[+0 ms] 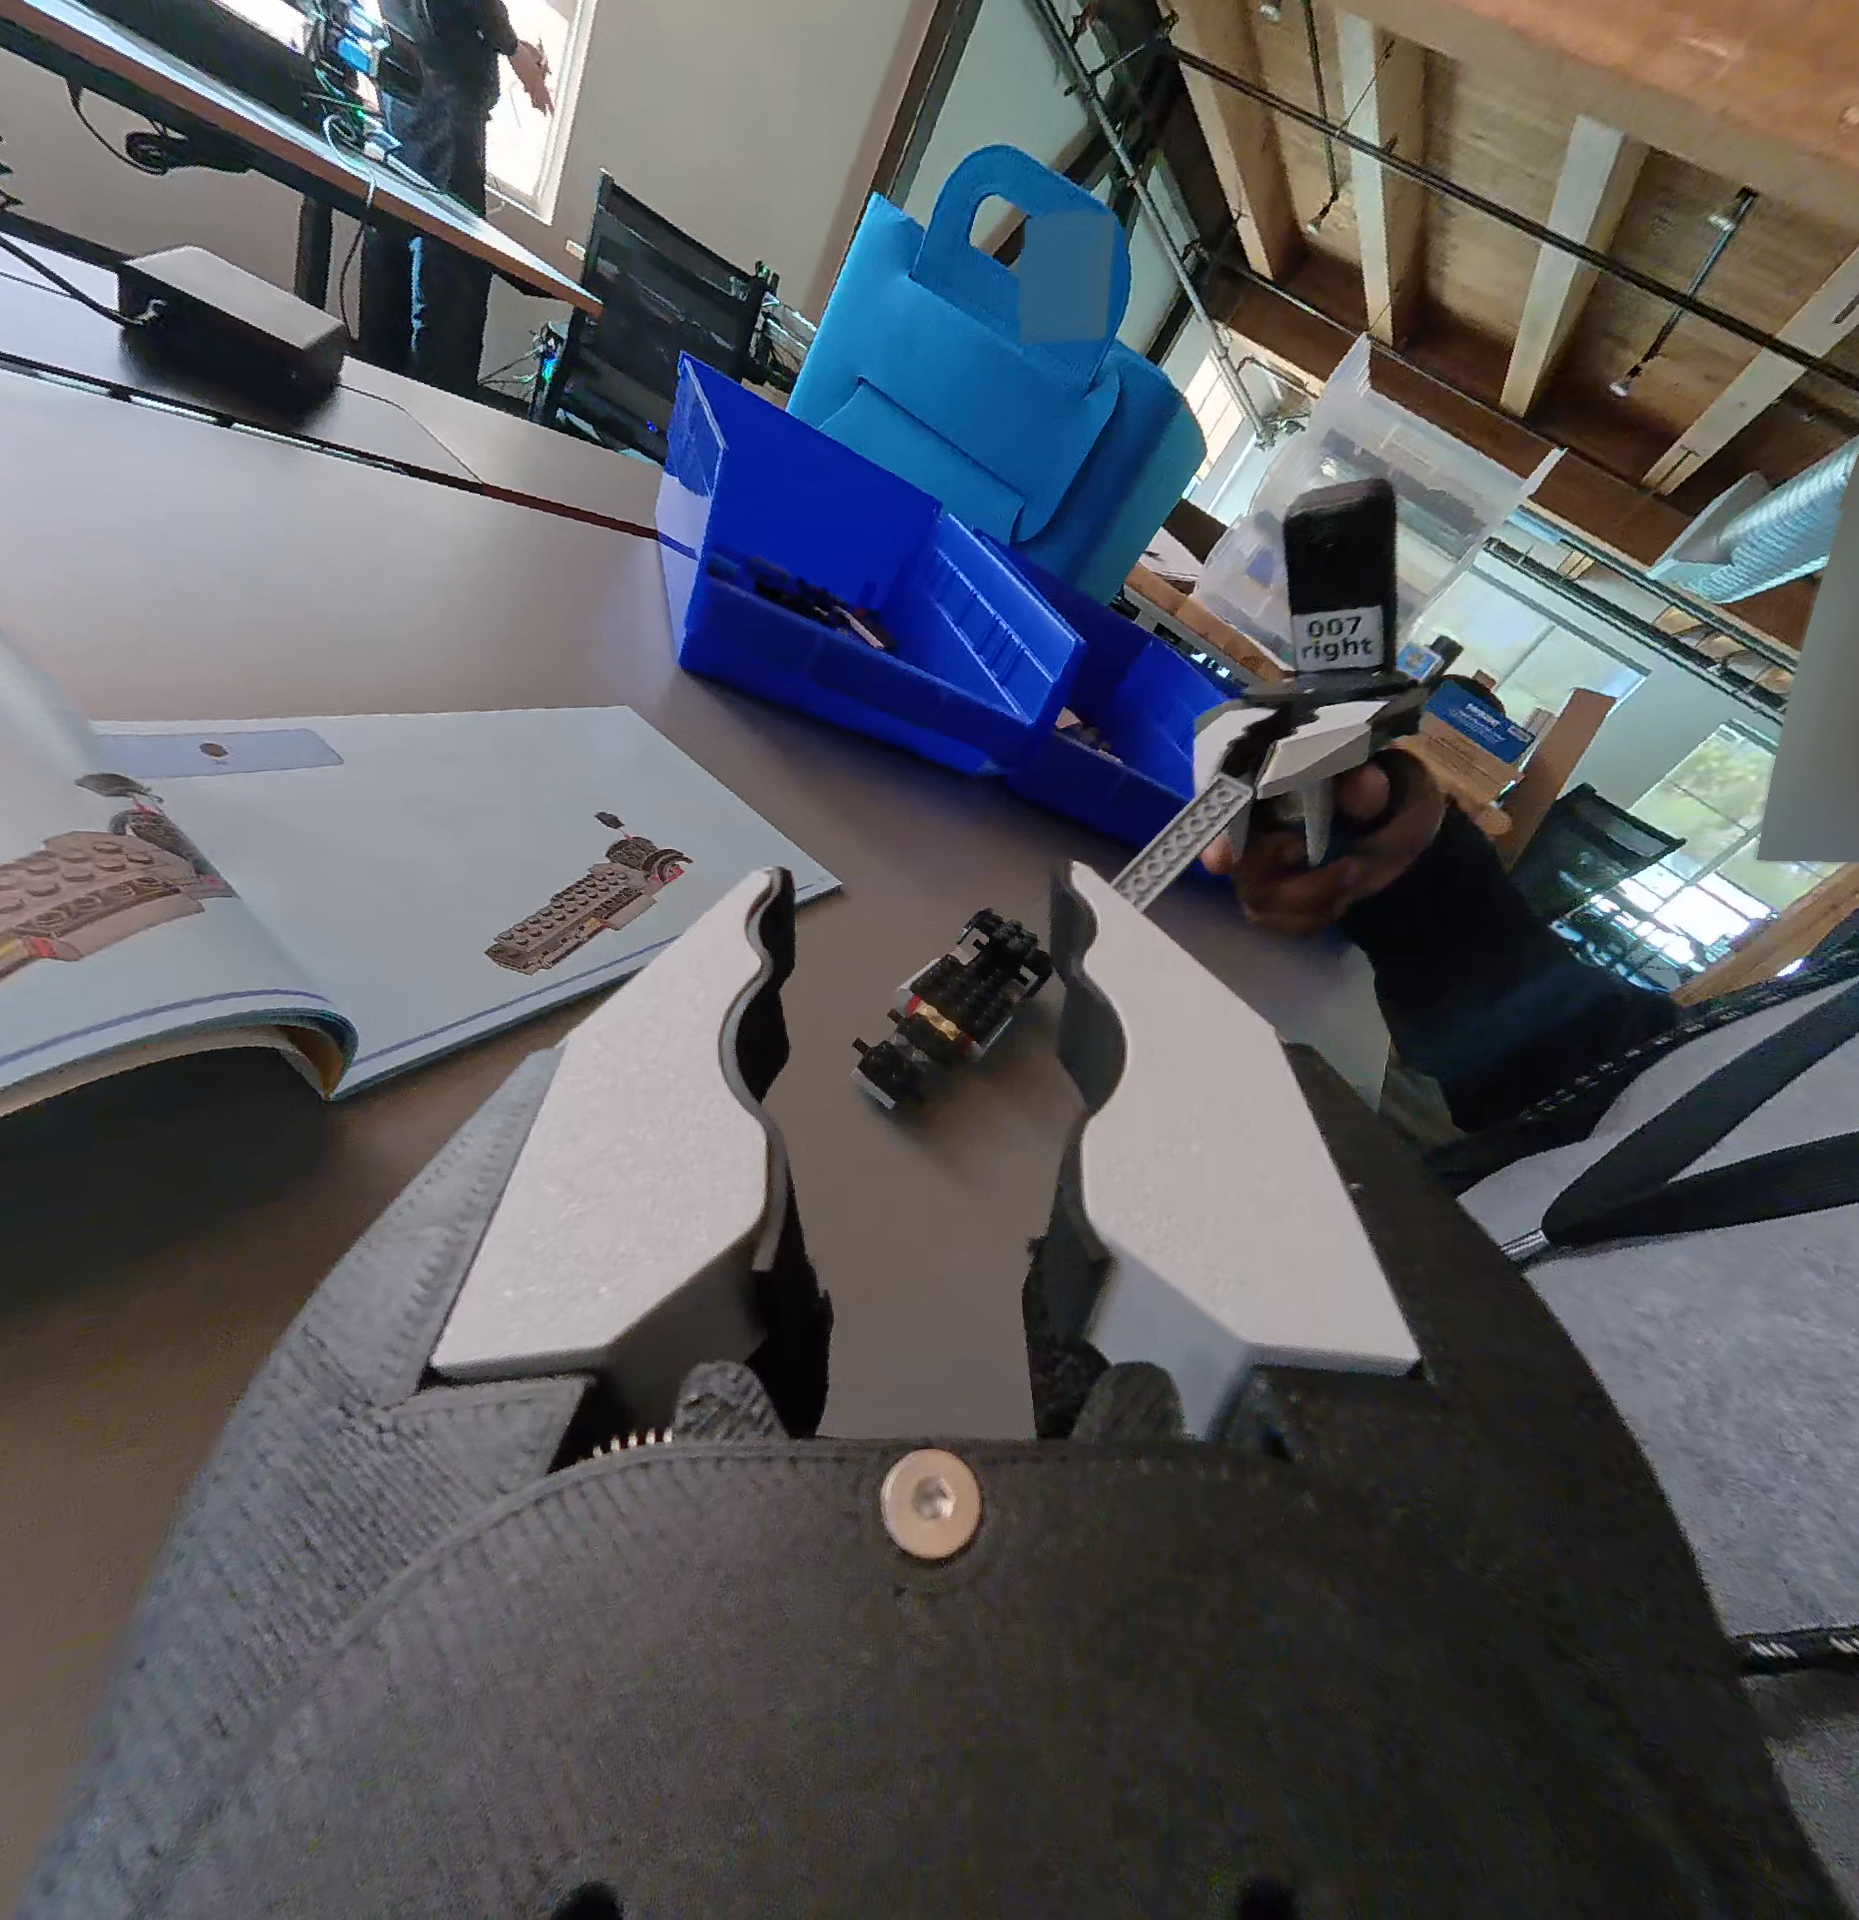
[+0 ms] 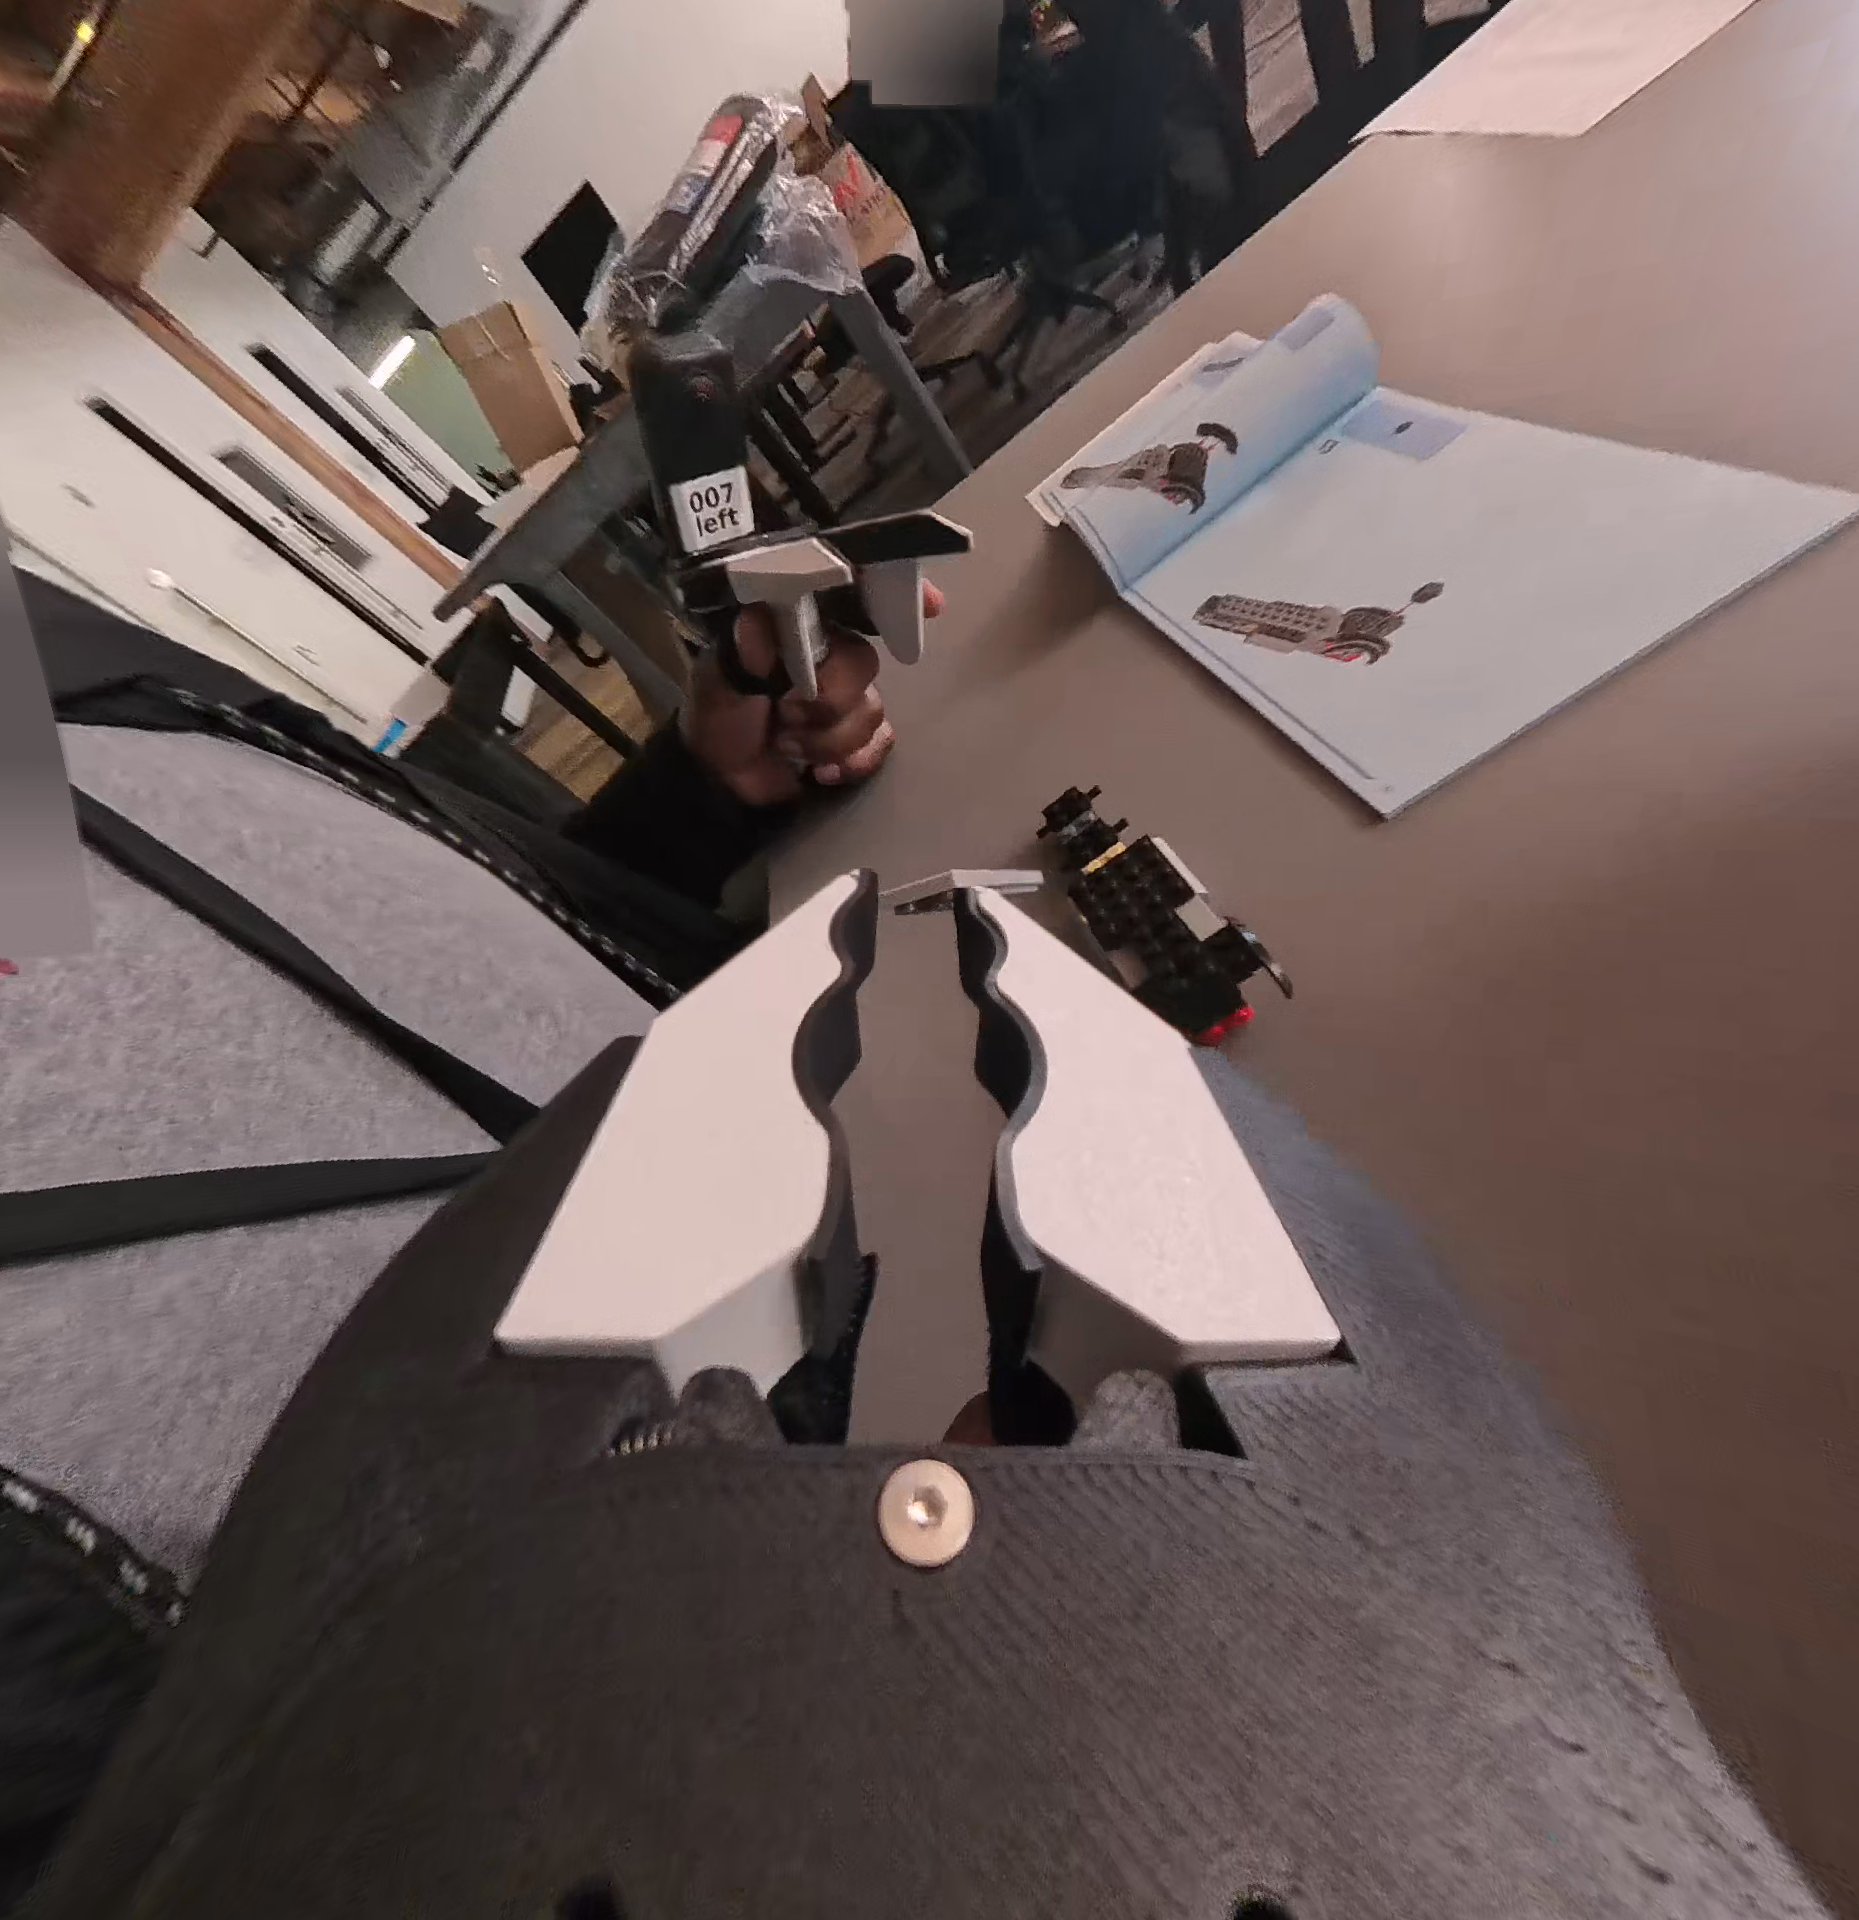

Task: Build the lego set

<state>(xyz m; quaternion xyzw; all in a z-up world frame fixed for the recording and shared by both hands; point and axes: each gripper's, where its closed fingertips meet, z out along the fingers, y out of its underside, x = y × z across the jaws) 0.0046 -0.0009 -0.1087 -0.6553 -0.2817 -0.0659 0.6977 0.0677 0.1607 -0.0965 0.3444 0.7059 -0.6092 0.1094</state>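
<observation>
Right tongs clamped on grey plate; left tongs wide, empty — best steady model first, then press plate squarely.

The small parts in the blue bins are too small to tell; the open booklet runs off the left edge.

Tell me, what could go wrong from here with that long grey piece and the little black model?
The right gripper pinches the long grey plate only by one end, so it could twist or slip out when pressed down. The black model lies loose on the table, and the left gripper is open around it without holding it; a push could slide or tip it.
</observation>
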